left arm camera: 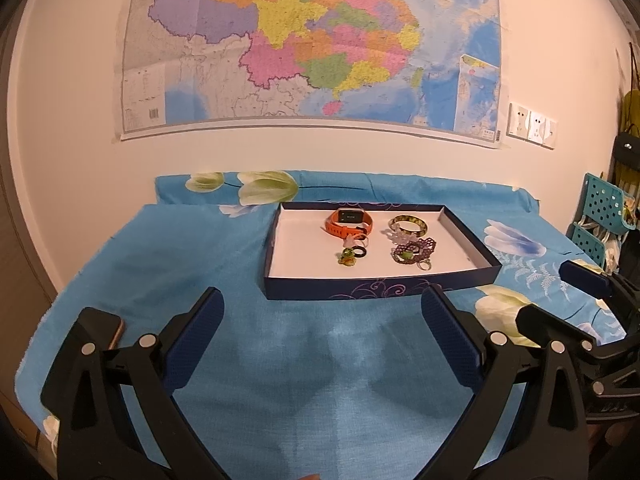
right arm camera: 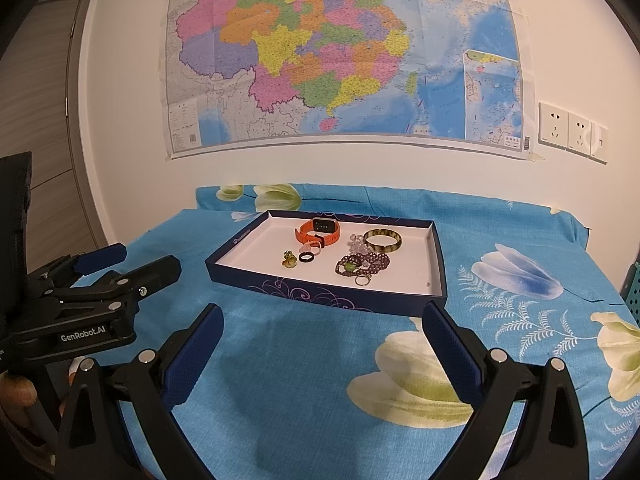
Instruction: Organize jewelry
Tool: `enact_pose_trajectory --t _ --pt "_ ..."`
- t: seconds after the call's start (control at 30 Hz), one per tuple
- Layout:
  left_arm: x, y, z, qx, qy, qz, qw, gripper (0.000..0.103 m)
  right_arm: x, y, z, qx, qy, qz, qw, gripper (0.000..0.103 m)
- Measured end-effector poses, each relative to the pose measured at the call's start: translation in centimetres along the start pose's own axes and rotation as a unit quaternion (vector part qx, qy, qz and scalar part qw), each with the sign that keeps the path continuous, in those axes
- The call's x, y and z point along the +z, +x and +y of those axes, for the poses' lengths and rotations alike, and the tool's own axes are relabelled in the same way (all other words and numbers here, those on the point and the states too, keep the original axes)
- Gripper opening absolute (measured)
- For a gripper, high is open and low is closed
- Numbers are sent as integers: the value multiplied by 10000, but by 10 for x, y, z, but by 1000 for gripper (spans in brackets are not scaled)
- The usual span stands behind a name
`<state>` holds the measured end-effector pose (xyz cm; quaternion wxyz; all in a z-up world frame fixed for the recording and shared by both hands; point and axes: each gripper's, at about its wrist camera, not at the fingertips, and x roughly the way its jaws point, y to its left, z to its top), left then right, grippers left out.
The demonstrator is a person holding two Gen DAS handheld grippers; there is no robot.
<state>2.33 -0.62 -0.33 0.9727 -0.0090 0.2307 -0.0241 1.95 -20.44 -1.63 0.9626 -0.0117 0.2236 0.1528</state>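
"GenRobot.AI" is printed in white on the left hand-held gripper [right arm camera: 106,266], seen from the right wrist view; no other writing is legible. Both the left hand-held gripper [left arm camera: 322,334] and the right hand-held gripper [right arm camera: 322,348] hang released, jaws spread wide and empty, above a table covered with a blue floral cloth [right arm camera: 520,304]. Ahead on it lies a shallow navy tray [left arm camera: 380,288] holding the jewelry: an orange watch [left arm camera: 347,223], a bangle [left arm camera: 408,225], a beaded bracelet [left arm camera: 414,252], a black ring [left arm camera: 360,253] and a green charm [left arm camera: 346,258]. A large coloured map [right arm camera: 340,56] hangs on the white wall, with sockets [right arm camera: 572,132] to its right.
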Motion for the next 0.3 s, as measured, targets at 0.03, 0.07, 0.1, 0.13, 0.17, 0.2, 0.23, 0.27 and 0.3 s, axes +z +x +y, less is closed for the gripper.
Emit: enact_pose_trajectory --t 0.03,0.07,0.1,0.13,0.17,0.2,0.23,0.27,0.3 --pt "0 1 -1 -9 28 20 10000 97 0 0 0 -9 6 -2 10000 96" --pt "-1 3 -2 -3 45 51 10000 97 0 0 -1 -12 13 -6 10000 96" --pt "-1 5 -2 -12 46 92 9999 97 0 1 -2 -12 16 14 10000 96" --pt "-2 8 -2 -26 38 152 9999 97 -1 3 -2 -22 1 46 10000 96" --pt "-3 10 -2 -28 29 198 9998 97 -1 4 -3 -54 -43 82 9999 96" --pt "-5 14 -2 -23 35 249 9997 97 -2 7 -4 -112 -107 146 9998 96" --pt "-6 18 -1 -22 60 319 9995 97 -3 11 -7 -174 -149 214 9995 96" --pt "-7 24 1 -5 45 415 9991 97 -4 15 -11 -241 -162 295 9991 96" --pt "-9 28 3 -25 1 485 9988 97 -5 23 -21 -309 -142 473 9983 96"
